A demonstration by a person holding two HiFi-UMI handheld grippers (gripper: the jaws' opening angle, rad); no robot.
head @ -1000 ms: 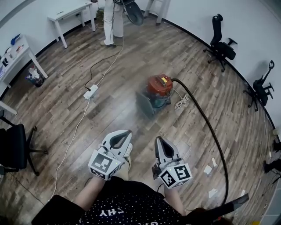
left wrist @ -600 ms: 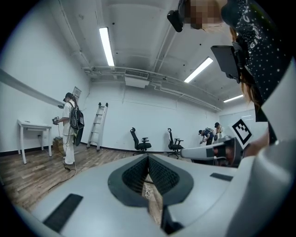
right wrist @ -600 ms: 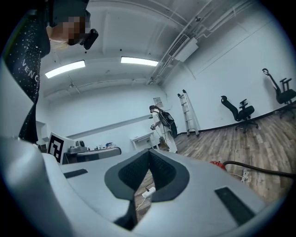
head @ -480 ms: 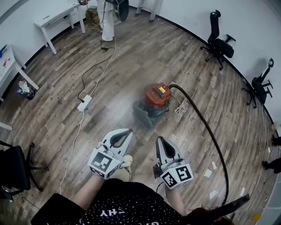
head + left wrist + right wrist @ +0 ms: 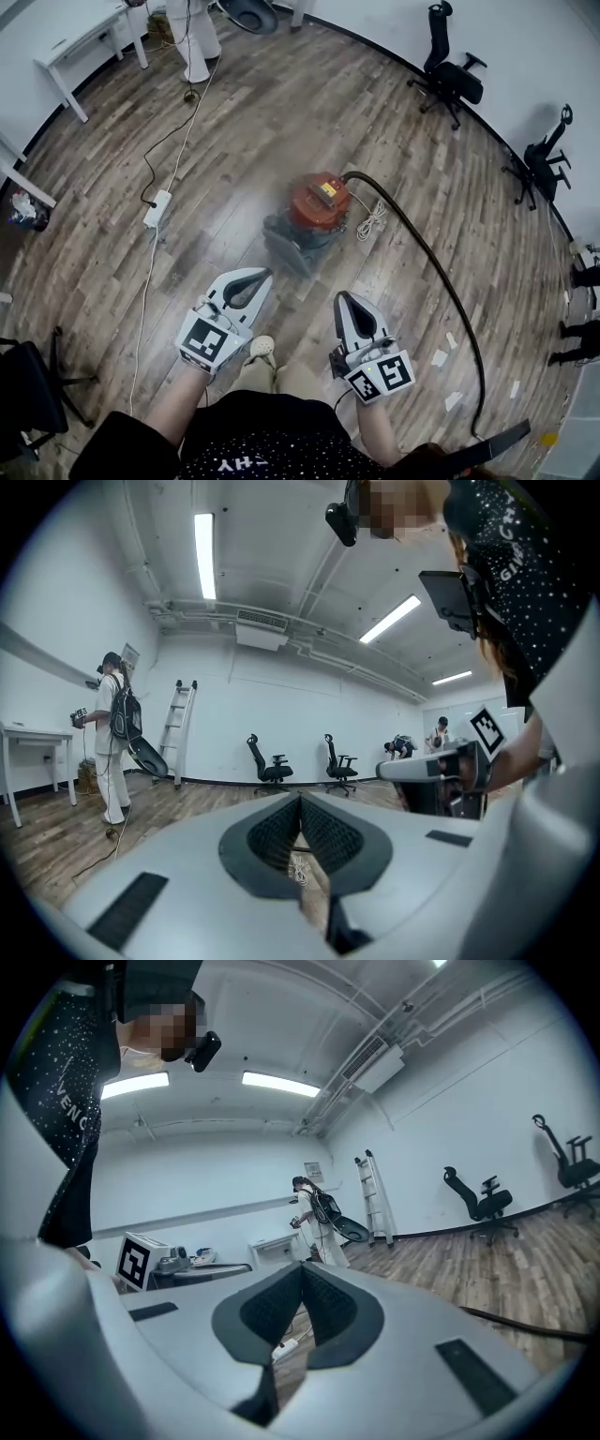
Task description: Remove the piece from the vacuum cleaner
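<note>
A red and grey vacuum cleaner (image 5: pixel 312 214) stands on the wooden floor in the head view, with a long black hose (image 5: pixel 433 272) curving off to the right and down. My left gripper (image 5: pixel 263 274) is shut and empty, a short way in front of the vacuum's near side. My right gripper (image 5: pixel 339 296) is also shut and empty, lower right of the vacuum. In the left gripper view the jaws (image 5: pixel 299 798) meet at their tips; in the right gripper view the jaws (image 5: pixel 301 1267) do the same. The vacuum's piece cannot be made out.
A white power strip (image 5: pixel 156 207) with a cable lies left of the vacuum. Office chairs (image 5: pixel 448 77) stand at the far wall and right (image 5: pixel 539 161). A person (image 5: pixel 191 37) stands at the top near white desks (image 5: pixel 80 37). Paper scraps (image 5: pixel 440 358) lie right.
The view has shifted: the vacuum now sits closer to my grippers and lower in the picture. Both grippers stay shut, held out in front of me.
</note>
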